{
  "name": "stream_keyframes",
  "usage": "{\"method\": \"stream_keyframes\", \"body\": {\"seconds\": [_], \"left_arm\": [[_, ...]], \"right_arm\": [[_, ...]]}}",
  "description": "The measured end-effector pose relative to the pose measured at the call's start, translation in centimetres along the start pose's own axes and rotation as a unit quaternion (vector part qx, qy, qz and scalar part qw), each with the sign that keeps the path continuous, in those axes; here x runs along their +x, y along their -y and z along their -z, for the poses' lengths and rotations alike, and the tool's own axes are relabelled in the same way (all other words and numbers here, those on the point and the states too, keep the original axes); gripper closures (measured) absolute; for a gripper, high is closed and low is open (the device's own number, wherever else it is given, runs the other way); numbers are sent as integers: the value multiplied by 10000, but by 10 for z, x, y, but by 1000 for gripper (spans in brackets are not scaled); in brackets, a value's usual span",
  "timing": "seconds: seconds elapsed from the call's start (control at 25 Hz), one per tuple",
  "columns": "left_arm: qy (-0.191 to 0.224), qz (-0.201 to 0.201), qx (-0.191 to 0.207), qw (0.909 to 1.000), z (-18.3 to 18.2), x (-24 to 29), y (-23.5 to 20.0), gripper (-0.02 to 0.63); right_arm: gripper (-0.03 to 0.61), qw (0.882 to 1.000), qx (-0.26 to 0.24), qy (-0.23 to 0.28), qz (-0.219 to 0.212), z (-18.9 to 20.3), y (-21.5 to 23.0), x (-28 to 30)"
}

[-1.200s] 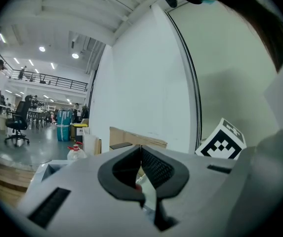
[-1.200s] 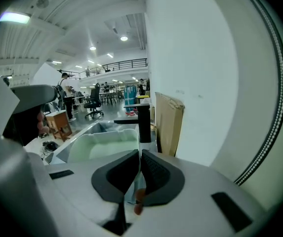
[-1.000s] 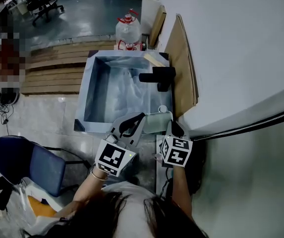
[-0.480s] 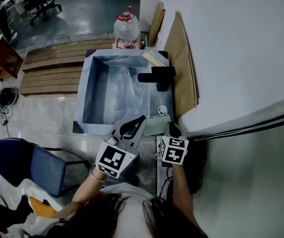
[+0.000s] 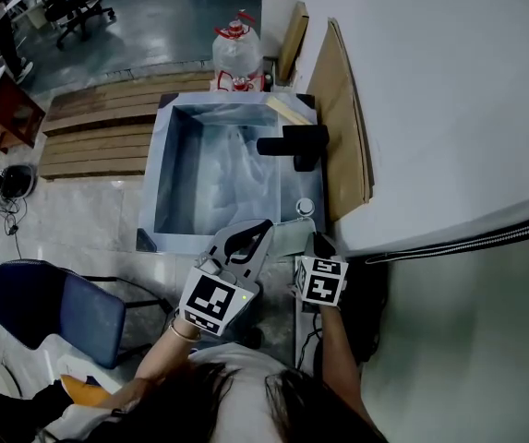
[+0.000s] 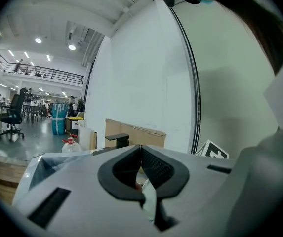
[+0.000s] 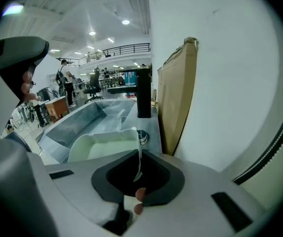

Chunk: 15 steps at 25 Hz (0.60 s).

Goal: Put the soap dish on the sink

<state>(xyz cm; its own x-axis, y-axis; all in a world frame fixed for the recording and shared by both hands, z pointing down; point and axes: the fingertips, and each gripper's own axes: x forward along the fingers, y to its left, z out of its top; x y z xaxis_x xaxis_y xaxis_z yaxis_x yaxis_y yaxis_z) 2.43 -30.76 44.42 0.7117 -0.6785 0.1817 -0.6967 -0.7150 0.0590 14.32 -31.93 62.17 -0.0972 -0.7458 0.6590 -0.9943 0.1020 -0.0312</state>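
Workshop floor, seen from the head view: a steel sink (image 5: pixel 150 212) lined with plastic film, a black faucet (image 5: pixel 293 143) on its right ledge, and cardboard (image 5: pixel 342 127) leaning on the white wall to the right. A water jug (image 5: pixel 238 56) stands beyond the far end and a blue chair (image 5: pixel 50 306) sits near left. The pale green soap dish (image 5: pixel 289 236) is at the sink's near right corner, between the left gripper (image 5: pixel 266 226) and the right gripper (image 5: pixel 311 241). A small round fitting (image 5: pixel 305 206) lies just beyond it on the ledge. Whether the dish rests on the ledge or hangs just above it cannot be told from here.

Left gripper view: the jaws meet around a thin pale sliver, which looks to be the dish's edge. The left gripper is pinched on its left side, likely to steady it.

Right gripper view: the jaws are closed on the dish's thin right wall. The tray extends forward toward the fitting and faucet. Holding opposite walls keeps the shallow dish level. The ledge between the near corner and the fitting looks like the intended spot, so the placing appears nearly done, with only letting go left.
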Motion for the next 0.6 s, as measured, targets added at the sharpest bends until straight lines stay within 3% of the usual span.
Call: {"method": "stream_keyframes", "body": {"seconds": [0.6], "left_arm": [[-90,-1,146,9999,6,3,-3,604]], "right_arm": [[543,9996,256,-107,-47,18,3,16]]}}
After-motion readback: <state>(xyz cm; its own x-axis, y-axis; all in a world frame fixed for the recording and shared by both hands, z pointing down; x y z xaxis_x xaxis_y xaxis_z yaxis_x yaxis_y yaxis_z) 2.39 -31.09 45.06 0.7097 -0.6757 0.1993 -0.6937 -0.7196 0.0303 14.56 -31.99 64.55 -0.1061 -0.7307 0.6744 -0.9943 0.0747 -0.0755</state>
